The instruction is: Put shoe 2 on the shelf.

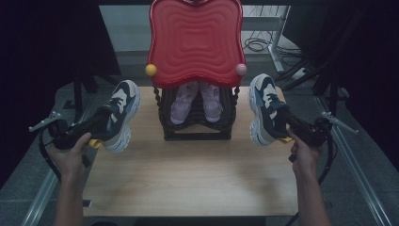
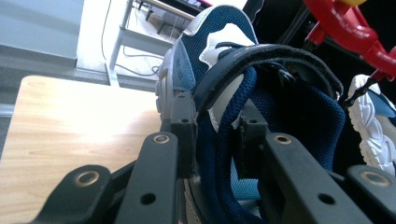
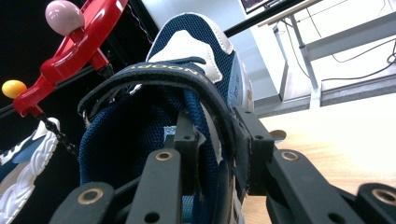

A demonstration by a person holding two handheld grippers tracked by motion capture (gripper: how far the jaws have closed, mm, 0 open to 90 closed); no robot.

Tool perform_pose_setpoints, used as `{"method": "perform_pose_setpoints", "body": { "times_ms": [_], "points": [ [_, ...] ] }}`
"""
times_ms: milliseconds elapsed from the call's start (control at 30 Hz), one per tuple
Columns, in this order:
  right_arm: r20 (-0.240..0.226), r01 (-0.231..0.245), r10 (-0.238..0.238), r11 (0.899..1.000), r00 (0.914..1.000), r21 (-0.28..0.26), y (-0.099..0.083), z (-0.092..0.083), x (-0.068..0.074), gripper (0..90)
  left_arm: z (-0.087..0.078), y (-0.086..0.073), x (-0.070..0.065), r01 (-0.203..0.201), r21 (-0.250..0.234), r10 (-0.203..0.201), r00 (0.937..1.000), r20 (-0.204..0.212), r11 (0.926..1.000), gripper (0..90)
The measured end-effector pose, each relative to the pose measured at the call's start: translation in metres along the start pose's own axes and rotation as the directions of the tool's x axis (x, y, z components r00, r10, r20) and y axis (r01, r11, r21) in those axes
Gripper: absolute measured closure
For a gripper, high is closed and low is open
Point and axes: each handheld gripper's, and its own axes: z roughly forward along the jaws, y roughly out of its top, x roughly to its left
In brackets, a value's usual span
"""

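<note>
A pair of navy and white sneakers is held above the wooden table point(image 1: 188, 179). My left gripper point(image 1: 106, 123) is shut on the left sneaker point(image 1: 123, 106), left of the black rack point(image 1: 197, 129). In the left gripper view its jaws point(image 2: 217, 126) pinch the padded collar of that sneaker point(image 2: 224, 42). My right gripper point(image 1: 277, 120) is shut on the right sneaker point(image 1: 263, 106), right of the rack. Its jaws point(image 3: 217, 140) clamp the collar wall of this sneaker point(image 3: 191, 37). Both toes point away from me and up.
The rack holds a pair of pale purple shoes point(image 1: 183, 101) under a red wavy top point(image 1: 195, 42) with a yellow ball point(image 1: 151, 69) and a pink ball point(image 1: 241, 69) at its corners. Cables and a metal frame lie on the floor behind.
</note>
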Motion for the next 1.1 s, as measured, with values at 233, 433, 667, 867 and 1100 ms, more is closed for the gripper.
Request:
{"method": "perform_pose_setpoints", "body": {
  "times_ms": [233, 433, 667, 867, 1100],
  "points": [
    [0.003, 0.006, -0.006, 1.000, 1.0000, -0.014, 0.011, 0.003, 0.004, 72.9, 0.003, 0.011, -0.006, -0.010, -0.017, 0.010, 0.9999, 0.007, 0.9998, 74.2],
    [0.008, 0.030, -0.030, 1.000, 0.9995, -0.007, 0.018, 0.005, 0.010, 72.8, 0.007, 0.019, -0.011, -0.020, -0.029, 0.020, 0.9998, 0.003, 0.9994, 74.1],
    [0.007, 0.050, -0.050, 0.999, 0.9987, -0.011, 0.028, 0.007, 0.018, 72.8, 0.010, 0.032, -0.021, -0.036, -0.051, 0.036, 0.9993, 0.002, 0.9980, 74.1],
    [0.011, 0.064, -0.064, 0.998, 0.9979, -0.017, 0.040, 0.009, 0.025, 72.7, 0.012, 0.045, -0.026, -0.040, -0.070, 0.040, 0.9992, 0.000, 0.9967, 74.1],
    [0.022, 0.090, -0.090, 0.996, 0.9957, -0.007, 0.052, 0.017, 0.033, 72.7, 0.016, 0.057, -0.031, -0.054, -0.089, 0.053, 0.9984, -0.020, 0.9946, 74.0]
  ]
}}
